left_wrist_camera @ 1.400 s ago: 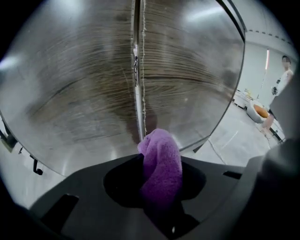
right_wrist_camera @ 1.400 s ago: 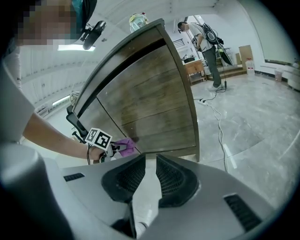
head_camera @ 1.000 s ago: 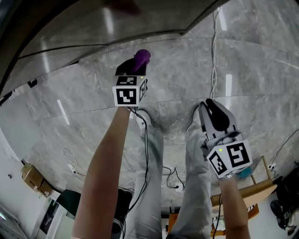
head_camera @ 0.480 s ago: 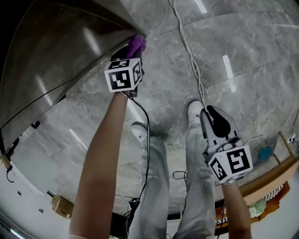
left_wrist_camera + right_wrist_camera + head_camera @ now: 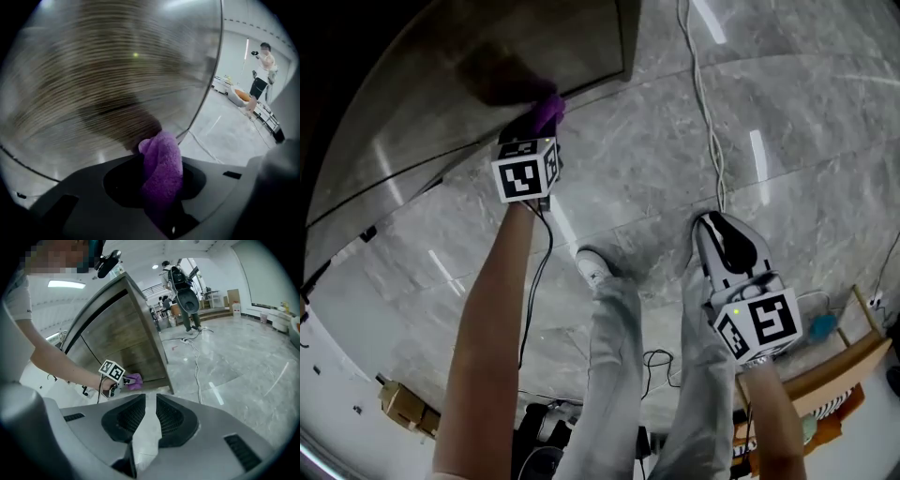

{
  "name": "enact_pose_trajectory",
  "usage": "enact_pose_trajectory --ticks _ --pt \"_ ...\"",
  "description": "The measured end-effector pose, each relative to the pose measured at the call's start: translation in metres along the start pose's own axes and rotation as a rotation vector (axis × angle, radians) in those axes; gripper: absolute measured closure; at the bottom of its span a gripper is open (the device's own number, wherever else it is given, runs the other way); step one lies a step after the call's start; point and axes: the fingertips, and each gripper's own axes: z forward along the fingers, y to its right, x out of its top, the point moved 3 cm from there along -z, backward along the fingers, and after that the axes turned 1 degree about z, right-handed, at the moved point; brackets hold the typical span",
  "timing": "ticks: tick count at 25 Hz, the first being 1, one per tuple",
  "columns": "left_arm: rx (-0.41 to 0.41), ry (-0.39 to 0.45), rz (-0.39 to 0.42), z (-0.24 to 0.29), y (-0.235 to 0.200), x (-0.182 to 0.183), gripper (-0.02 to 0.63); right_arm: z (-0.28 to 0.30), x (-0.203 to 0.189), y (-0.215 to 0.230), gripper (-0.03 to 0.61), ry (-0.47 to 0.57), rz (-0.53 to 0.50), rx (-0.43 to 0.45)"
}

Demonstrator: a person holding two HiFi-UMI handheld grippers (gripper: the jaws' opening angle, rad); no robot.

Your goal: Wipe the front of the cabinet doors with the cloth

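**Setting:** grey polished stone floor [image 5: 787, 122], with a wood-grain cabinet door [image 5: 487, 56] at the far left.

**Item 1, left gripper [image 5: 157, 187]:** clenched on a bunched purple cloth [image 5: 161, 159]. The wad stands out past the jaw tips, low on the door near its right edge. It seems to press on the panel, though contact is not certain.

**Item 2, right gripper [image 5: 150, 404]:** jaws a narrow slit apart with nothing between them. It hangs over the floor beside the person's leg, well apart from the cabinet.

**Item 3, cable [image 5: 705, 103]:** runs across the floor towards the person's feet.

**Risks, as judged:**
- Only a small wad is pinched, so drag on the door may tug it loose.
- If the wad folds aside, a hard jaw tip may scrape the wood.
- A stroke this close to the edge may run off the panel.
- A step towards the cable may catch on it.
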Motion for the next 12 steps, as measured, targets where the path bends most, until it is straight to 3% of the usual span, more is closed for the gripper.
enact_pose_trajectory --ticks 7,12 --pt "0.157 -0.040 -0.159 -0.064 -0.119 -0.066 0.495 0.041 0.032 -0.073 0.495 -0.007 -0.123 0.073" --pt "0.167 -0.025 -0.200 -0.107 -0.166 -0.089 0.495 0.061 0.039 -0.124 0.495 -0.009 -0.143 0.085"
